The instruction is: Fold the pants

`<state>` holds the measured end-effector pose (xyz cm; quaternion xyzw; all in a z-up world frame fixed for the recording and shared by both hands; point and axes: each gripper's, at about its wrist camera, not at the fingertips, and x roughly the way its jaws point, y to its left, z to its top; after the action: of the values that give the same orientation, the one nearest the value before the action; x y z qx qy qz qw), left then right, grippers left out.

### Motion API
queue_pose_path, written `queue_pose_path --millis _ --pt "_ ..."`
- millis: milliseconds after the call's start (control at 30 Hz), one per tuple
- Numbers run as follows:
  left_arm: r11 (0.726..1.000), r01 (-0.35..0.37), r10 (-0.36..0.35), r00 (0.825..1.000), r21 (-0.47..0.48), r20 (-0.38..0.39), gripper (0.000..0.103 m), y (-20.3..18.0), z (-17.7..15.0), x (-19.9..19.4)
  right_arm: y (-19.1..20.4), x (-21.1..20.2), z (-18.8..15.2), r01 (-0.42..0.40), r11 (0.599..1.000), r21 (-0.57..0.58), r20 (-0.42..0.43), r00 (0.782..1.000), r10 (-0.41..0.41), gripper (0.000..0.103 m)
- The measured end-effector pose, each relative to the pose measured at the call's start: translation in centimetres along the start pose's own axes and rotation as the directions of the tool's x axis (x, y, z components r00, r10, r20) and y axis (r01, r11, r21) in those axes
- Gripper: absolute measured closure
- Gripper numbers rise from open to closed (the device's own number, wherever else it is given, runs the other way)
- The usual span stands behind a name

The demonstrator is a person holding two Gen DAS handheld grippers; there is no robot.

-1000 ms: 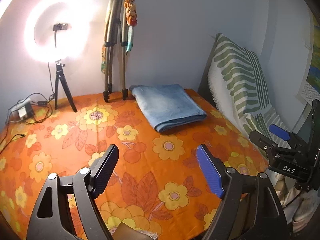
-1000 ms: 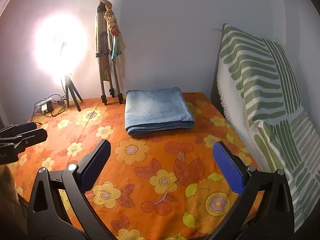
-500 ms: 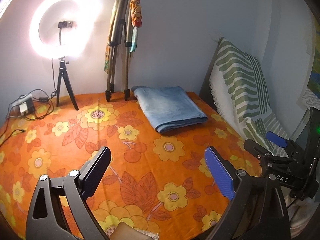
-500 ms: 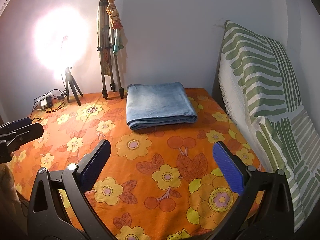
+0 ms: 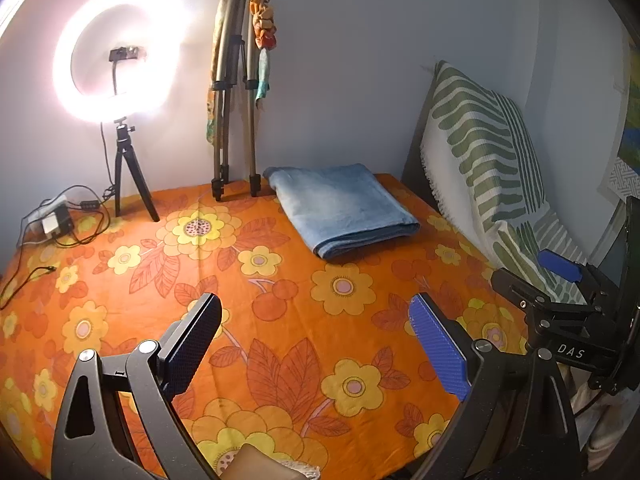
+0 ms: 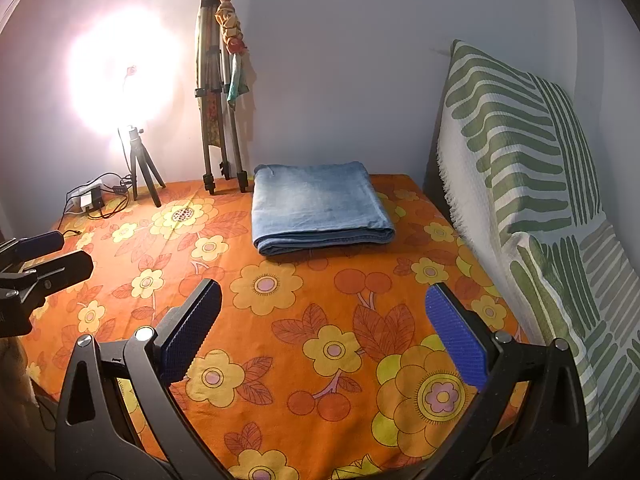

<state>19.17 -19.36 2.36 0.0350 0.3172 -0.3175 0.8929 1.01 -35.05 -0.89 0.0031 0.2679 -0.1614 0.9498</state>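
Folded pants point(image 6: 320, 210) lie well beyond both wide-open, empty grippers, left gripper point(image 5: 316, 344) and right gripper point(image 6: 324, 328)

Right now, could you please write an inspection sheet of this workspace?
Surface: tablecloth, orange with flowers, lies flat.
Job's things: jeans, folded in a neat block near the wall.
Clutter: ring light lit, tripod with cloth hung on it.
Grippers: left tool and right tool both open, holding nothing, apart from the jeans.
Cables: cables with adapter at the far left corner.
Surroundings: white wall; striped blanket on the right.
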Motion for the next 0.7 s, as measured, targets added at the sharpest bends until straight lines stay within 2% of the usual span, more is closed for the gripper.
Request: queue_pose_path --millis 700 --pt "1.000 -0.004 0.004 1.000 0.008 0.004 0.008 -0.17 0.08 -0.04 -0.05 0.04 0.03 -0.001 1.000 0.000 -0.002 1.000 0.001 0.000"
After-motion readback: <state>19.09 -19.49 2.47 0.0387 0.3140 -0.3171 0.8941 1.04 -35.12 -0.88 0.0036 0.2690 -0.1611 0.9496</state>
